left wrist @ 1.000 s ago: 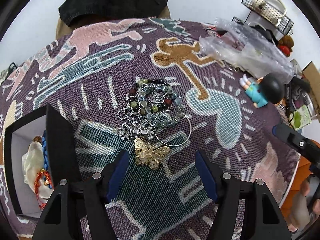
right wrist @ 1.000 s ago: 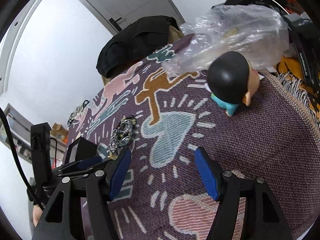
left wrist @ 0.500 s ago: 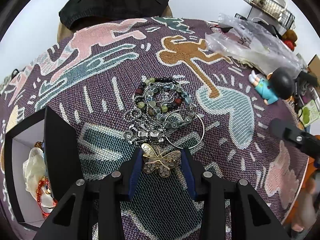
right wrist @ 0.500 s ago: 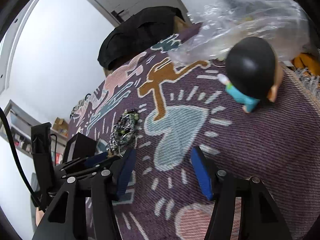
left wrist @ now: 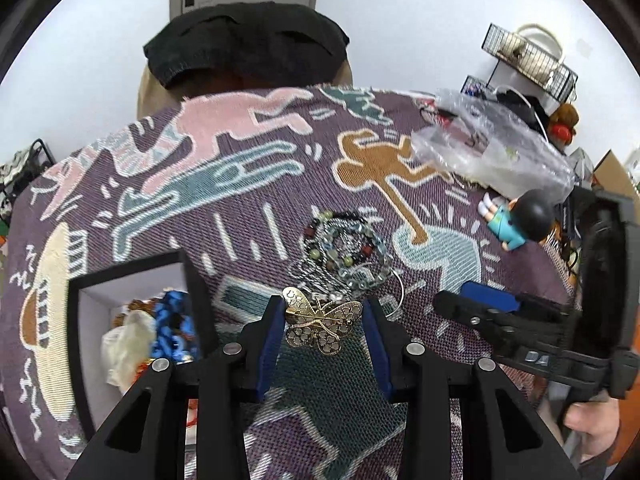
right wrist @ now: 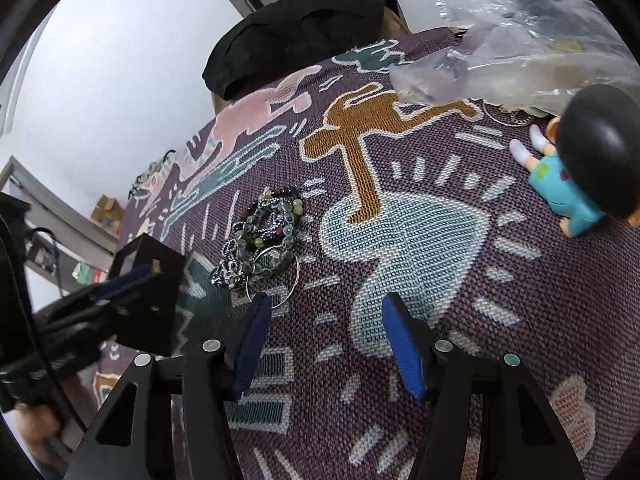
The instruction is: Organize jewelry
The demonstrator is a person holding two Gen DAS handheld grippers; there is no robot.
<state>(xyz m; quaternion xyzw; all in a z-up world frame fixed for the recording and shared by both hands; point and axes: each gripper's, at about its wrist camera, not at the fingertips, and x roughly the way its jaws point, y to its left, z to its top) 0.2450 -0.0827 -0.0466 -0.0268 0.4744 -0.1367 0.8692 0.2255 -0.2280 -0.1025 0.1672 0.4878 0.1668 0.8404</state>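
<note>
A: We have the gold butterfly brooch (left wrist: 322,326) pinched by its wing edges between the blue pads of our left gripper (left wrist: 320,330). That keeps the flat filigree face toward us and the pads off the rest of the pile.

B: It looks clear of the woven blanket (left wrist: 240,200). The open black box (left wrist: 132,276) sits just to our left with a blue piece and a pale pouch already inside, so we judge the brooch belongs there next.

A: Our right gripper (right wrist: 326,334) has its fingers apart with nothing between them, low over the blanket just beside the silver hoop (right wrist: 276,276).

B: Sensible: the beaded bracelets (right wrist: 272,220) and the chain lie tangled together, touching the hoop, so we are probably lining up the next pick.

A: The doll figurine (right wrist: 576,176) and the plastic bag (right wrist: 520,40) lie well apart; we leave them.
</note>
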